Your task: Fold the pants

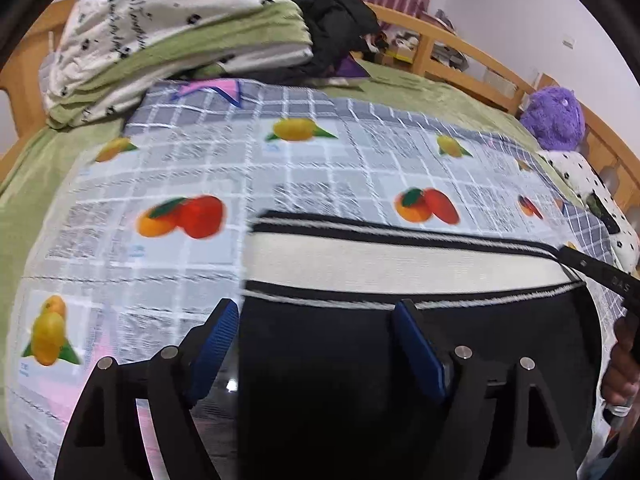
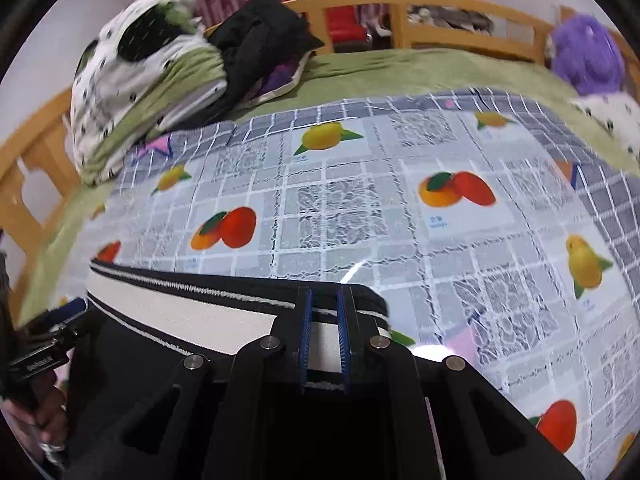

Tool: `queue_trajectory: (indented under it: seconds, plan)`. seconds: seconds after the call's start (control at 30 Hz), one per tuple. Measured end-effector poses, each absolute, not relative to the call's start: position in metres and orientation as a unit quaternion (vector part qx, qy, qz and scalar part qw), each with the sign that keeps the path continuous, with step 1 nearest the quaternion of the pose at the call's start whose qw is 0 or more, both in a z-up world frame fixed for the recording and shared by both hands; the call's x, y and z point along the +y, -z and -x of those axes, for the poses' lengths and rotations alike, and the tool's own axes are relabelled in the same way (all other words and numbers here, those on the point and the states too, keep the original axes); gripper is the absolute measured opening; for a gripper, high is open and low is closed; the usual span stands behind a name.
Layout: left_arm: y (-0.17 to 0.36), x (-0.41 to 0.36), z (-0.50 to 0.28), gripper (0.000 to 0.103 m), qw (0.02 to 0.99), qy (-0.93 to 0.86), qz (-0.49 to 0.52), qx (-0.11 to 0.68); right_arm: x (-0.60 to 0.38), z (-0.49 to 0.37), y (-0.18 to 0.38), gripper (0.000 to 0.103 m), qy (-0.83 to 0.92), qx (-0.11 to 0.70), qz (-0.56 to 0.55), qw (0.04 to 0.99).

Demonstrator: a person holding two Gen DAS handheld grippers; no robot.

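**Item: black pants, waistband end, on the bed**

Location. The pants (image 1: 400, 380) lay flat on the fruit-print cloth (image 1: 192, 152) that covered the bed, directly in front of both your tools. Their striped waistband (image 1: 400, 256) formed the far edge, its long axis running left to right across both views.

Left tool (image 1: 316, 320). You held it spread wide with nothing gripped. Its left finger (image 1: 216, 340) sat just off the pants' left edge over the cloth; the right finger rested above the black fabric, just short of the waistband.

Right tool (image 2: 324, 332). You kept it nearly closed, pinching the waistband near its right corner; the striped band showed between the blue pads.

Nearer hand. The right tool already had the fabric; the left tool was closest to the free left corner, which looked the likely next grasp.

Open room. Beyond the waistband, bare cloth stretched away toward the bedding pile (image 1: 168, 40) and dark clothes (image 1: 336, 28) near the headboard. A purple plush toy (image 1: 556, 116) sat well apart at the right rail. To your left, cloth was also free.
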State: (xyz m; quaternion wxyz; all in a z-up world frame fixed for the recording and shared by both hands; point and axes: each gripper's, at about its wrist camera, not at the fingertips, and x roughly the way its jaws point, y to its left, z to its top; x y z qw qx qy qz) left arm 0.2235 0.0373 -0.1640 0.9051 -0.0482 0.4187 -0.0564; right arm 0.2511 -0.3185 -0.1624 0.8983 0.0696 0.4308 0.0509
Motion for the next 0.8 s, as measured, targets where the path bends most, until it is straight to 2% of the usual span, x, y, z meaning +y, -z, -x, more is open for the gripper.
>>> queue_trajectory:
  seconds: [0.1, 0.17, 0.33, 0.5, 0.67, 0.8]
  plan:
    - [0.161, 0.054, -0.223, 0.077, 0.903, 0.048, 0.075, 0.421, -0.321, -0.24, 0.155, 0.013, -0.032, 0.421, -0.043, 0.905]
    - [0.17, 0.054, -0.227, 0.077, 0.888, 0.054, 0.088, 0.448, -0.323, -0.232, 0.158, 0.019, -0.044, 0.429, -0.044, 0.901]
    - [0.173, 0.051, -0.211, 0.077, 0.878, 0.068, 0.09, 0.465, -0.328, -0.208, 0.163, 0.022, -0.052, 0.44, -0.036, 0.896]
    - [0.186, 0.05, -0.162, 0.077, 0.857, 0.095, 0.09, 0.498, -0.338, -0.167, 0.167, 0.024, -0.092, 0.462, -0.075, 0.879]
    - [0.189, 0.055, -0.112, 0.077, 0.86, 0.096, 0.101, 0.491, -0.331, -0.126, 0.166, 0.03, -0.094, 0.459, -0.05, 0.882]
    - [0.188, 0.067, -0.08, 0.078, 0.858, 0.096, 0.126, 0.489, -0.334, -0.101, 0.176, 0.03, -0.097, 0.48, -0.06, 0.87]
